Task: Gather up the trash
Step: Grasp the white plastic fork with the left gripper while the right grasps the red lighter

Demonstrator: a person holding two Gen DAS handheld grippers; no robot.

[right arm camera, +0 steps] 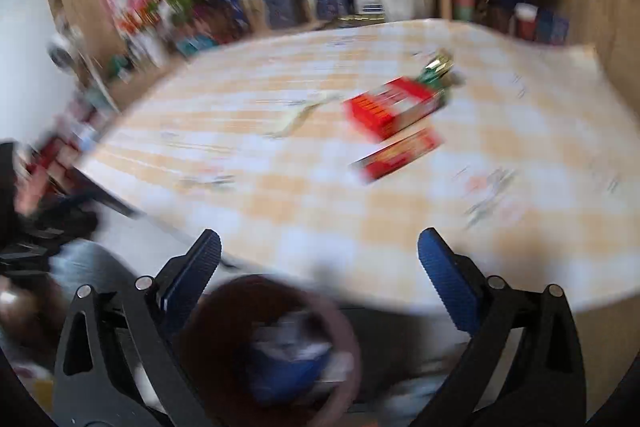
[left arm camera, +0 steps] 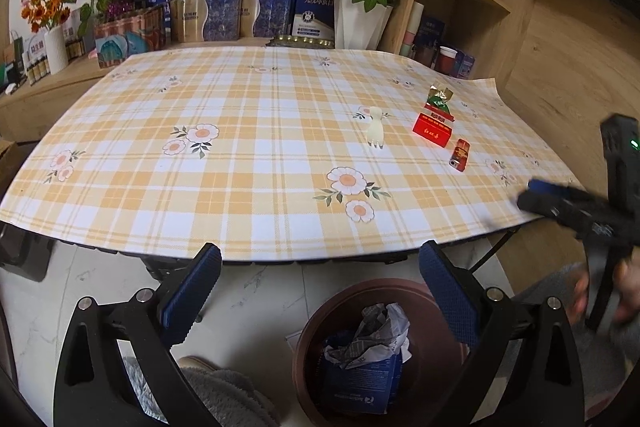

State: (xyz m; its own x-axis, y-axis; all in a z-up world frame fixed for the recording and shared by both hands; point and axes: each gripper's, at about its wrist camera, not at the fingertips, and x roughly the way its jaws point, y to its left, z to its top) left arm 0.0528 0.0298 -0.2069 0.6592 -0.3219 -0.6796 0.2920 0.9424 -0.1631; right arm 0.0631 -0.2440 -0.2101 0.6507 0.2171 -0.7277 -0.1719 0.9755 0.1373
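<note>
**Grippers released above bin**

Right gripper (right arm camera: pixel 319 255) and left gripper (left arm camera: pixel 320 269): jaws wide, nothing between them. Crumpled paper (left arm camera: pixel 378 337) lies in the brown bin (left arm camera: pixel 316 331) beside the table (left arm camera: pixel 240 163). Red box (left arm camera: pixel 434 133), lighter (left arm camera: pixel 461 154), wrapper (left arm camera: pixel 438 98), fork (left arm camera: pixel 375 129) lie on top.

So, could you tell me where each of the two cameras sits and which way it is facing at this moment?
Left wrist view: on the left gripper, low at the table's near edge, angled down across the checked tablecloth over the brown bin; its own open fingers, a blurred hand and the right gripper show.
Right wrist view: on the right gripper, further right, blurred, same direction; its open, empty fingers show.
Shared: bin, red box, lighter, wrapper, plastic fork, rose pot.
</note>
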